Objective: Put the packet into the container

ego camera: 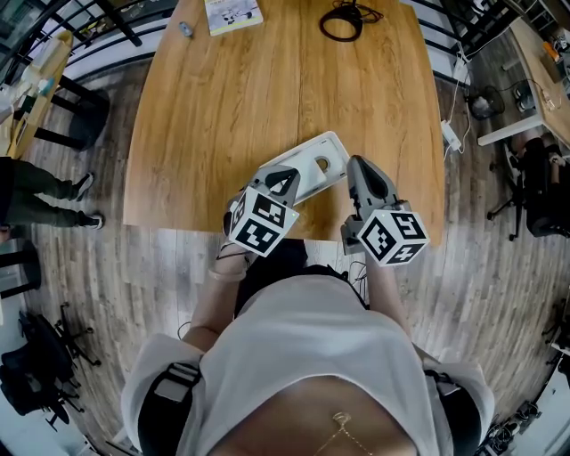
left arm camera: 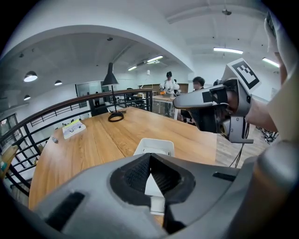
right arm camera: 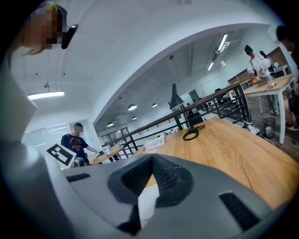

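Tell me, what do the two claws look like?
Both the left grey plastic claw and the right grey plastic claw have black ridged pads and carry a white cube with black square markers. The person wears a white top with black shoulder straps.

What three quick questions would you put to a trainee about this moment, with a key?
1. True or false: the white container stands at the far end of the table.
2. Which lies at the far end, along with the booklet? A: a coiled black cable. B: a mug. C: a laptop.
3. Fill in: the jaws of the left gripper are ___.
Key: 1 false, it stands by the edge nearest the person. 2 A. 3 shut.
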The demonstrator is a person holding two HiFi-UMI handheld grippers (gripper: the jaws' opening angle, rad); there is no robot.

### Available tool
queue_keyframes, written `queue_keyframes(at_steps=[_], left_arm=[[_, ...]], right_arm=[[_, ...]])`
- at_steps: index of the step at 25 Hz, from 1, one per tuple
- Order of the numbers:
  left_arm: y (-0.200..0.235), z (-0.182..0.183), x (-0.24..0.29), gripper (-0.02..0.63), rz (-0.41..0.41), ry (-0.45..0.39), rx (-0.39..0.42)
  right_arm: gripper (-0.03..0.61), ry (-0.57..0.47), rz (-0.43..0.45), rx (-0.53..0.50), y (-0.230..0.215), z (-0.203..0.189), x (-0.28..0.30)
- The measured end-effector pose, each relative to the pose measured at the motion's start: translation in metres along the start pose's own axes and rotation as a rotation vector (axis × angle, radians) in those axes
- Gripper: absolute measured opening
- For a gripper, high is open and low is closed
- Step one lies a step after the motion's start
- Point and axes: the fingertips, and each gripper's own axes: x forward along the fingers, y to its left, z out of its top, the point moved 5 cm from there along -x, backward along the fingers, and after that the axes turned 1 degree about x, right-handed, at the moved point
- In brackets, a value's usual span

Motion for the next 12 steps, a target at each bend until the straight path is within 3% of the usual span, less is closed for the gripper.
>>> queue_keyframes(at_steps=[12], left_arm=[[-0.0003,-0.0001,0.0018,0.009,0.007,0.008,-0.011]], right_arm=[[0.011,-0.009,-0.007,0.001,-0.0033,0.0022,-0.0050]])
